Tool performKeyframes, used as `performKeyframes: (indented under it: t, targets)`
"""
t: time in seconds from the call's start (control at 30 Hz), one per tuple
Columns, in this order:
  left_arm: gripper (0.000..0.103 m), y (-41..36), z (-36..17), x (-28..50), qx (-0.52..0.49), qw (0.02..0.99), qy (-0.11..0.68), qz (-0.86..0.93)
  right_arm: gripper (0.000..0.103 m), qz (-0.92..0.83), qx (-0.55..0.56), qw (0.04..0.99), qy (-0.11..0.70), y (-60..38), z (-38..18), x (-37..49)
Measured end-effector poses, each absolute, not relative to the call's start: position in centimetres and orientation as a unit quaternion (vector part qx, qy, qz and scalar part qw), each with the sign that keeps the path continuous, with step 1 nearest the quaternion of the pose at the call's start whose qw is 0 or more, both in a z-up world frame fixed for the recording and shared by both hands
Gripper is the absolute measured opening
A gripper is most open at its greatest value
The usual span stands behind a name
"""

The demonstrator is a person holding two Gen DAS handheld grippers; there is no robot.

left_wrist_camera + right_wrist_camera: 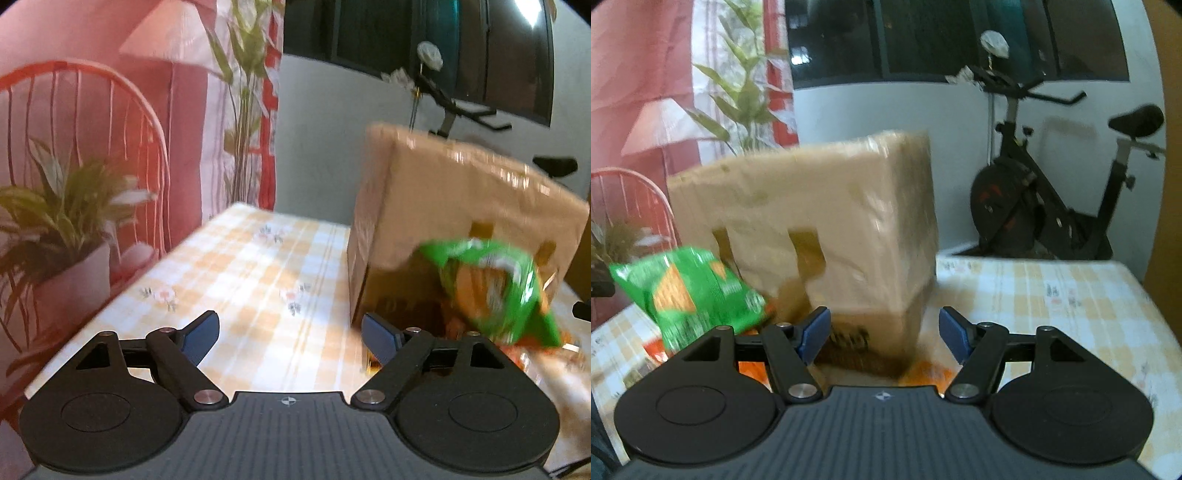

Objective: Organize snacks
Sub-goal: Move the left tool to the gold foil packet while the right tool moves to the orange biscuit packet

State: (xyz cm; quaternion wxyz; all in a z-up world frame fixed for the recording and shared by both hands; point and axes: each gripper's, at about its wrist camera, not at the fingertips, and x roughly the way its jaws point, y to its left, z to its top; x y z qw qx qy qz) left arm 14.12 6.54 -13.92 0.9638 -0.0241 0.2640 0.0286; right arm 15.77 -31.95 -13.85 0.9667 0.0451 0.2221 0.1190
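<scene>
The surface [240, 266], spread with a checked cloth, is filling the lower half of both views. The box [461, 206] is standing tilted and blurred at the right of the left view and at the centre of the right view, its mouth seemingly facing down toward the cloth. The green bag [491, 288] is showing blurred in front of the box at its lower edge (whether it is falling or resting I cannot tell), with orange packets [931, 371] lying under the box. The left gripper [290, 338] is holding nothing, fingers spread apart. The right gripper [884, 334] is likewise released and empty. Judging by this, sorting is barely starting: snacks are lying loose and ungrouped.
</scene>
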Motion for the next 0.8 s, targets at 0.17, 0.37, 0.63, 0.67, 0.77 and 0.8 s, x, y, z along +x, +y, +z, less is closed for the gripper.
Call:
performKeyframes:
  t: [0.17,0.37,0.63,0.67,0.77,0.8]
  targets:
    - [0.078,6.1,-16.2,13.9,-0.034,0.951,0.306,0.018,0.068,0.107,0.042,0.964,0.24,-31.5,-16.9,14.6]
    - [0.077,4.3,-18.1,13.6,-0.029,0.929,0.368,-0.011,0.068,0.099,0.054,0.96,0.255,-31.1,-19.0,13.7]
    - [0.075,3.9,-19.7,13.5,-0.06,0.897,0.437,-0.037,0.068,0.097,0.066,0.962,0.248,-31.5,-19.2,13.5]
    - [0.074,3.9,-19.8,13.7,-0.062,0.896,0.439,-0.034,0.068,0.097,0.066,0.962,0.247,-31.5,-19.2,13.5]
    - [0.074,4.2,-19.7,14.3,-0.069,0.897,0.435,-0.026,0.068,0.101,0.065,0.962,0.246,-31.4,-19.2,13.4]
    - [0.074,4.3,-19.8,14.6,-0.074,0.898,0.433,-0.022,0.068,0.101,0.066,0.962,0.245,-31.4,-19.3,13.4]
